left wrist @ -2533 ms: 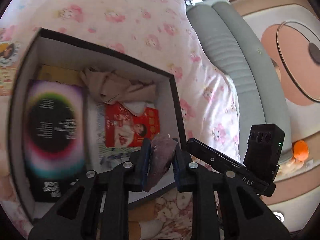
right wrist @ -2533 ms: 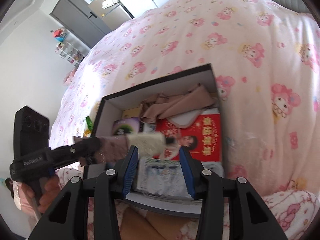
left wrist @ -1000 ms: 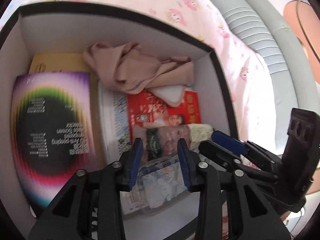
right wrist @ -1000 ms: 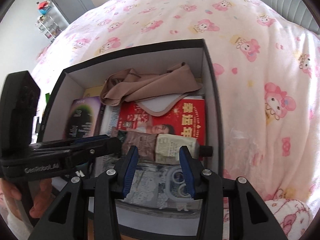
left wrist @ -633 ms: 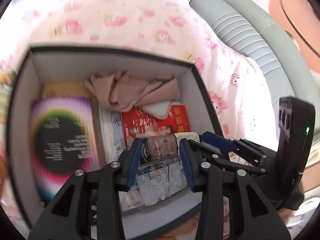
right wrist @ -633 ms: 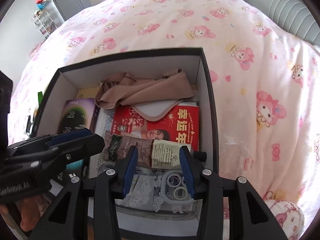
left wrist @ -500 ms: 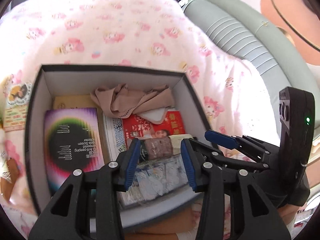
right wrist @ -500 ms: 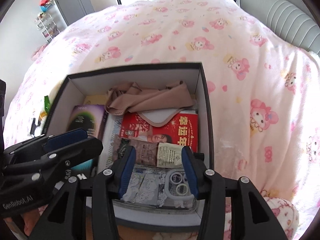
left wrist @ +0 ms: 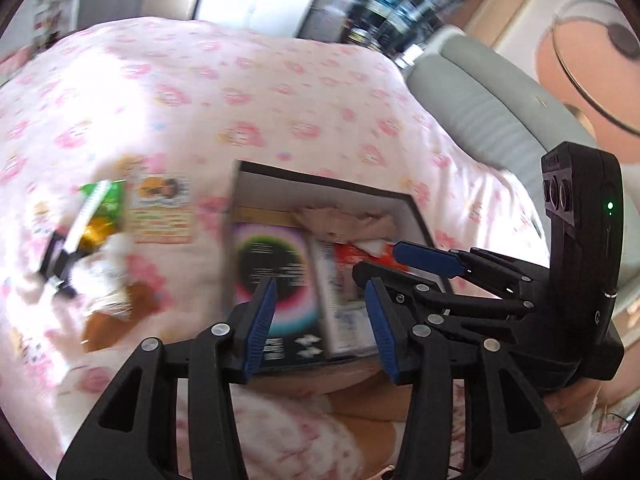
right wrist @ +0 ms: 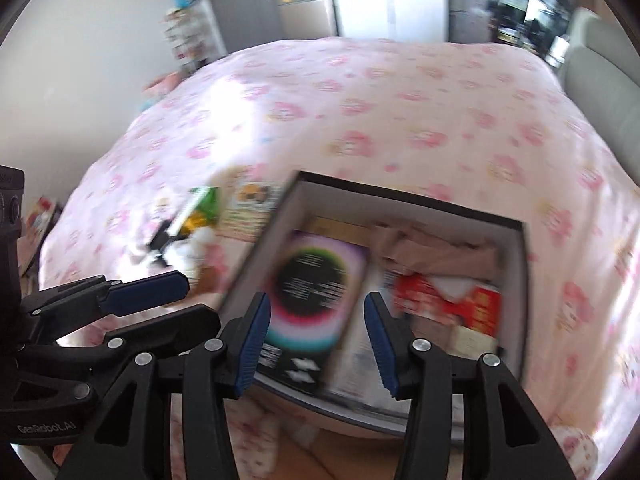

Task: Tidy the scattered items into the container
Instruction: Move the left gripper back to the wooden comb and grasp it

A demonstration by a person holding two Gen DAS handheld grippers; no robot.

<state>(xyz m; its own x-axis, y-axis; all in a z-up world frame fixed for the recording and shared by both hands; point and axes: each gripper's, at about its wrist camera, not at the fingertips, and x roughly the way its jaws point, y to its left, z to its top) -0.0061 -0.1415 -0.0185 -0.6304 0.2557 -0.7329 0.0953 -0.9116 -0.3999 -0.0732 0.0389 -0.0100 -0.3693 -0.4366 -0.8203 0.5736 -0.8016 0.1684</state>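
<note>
Holding several things already, the box [right wrist: 516, 226] is partly filled; packets [left wrist: 100, 216] lie scattered beside it, and both grippers [left wrist: 320, 320] [right wrist: 316, 336] gape empty.

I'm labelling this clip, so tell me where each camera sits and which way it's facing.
Left wrist: on the left gripper, above the bed, angled down at the box; the right gripper shows.
Right wrist: on the right gripper, facing likewise; the left gripper shows.
Shared: box, scattered items, pink bedspread.
</note>
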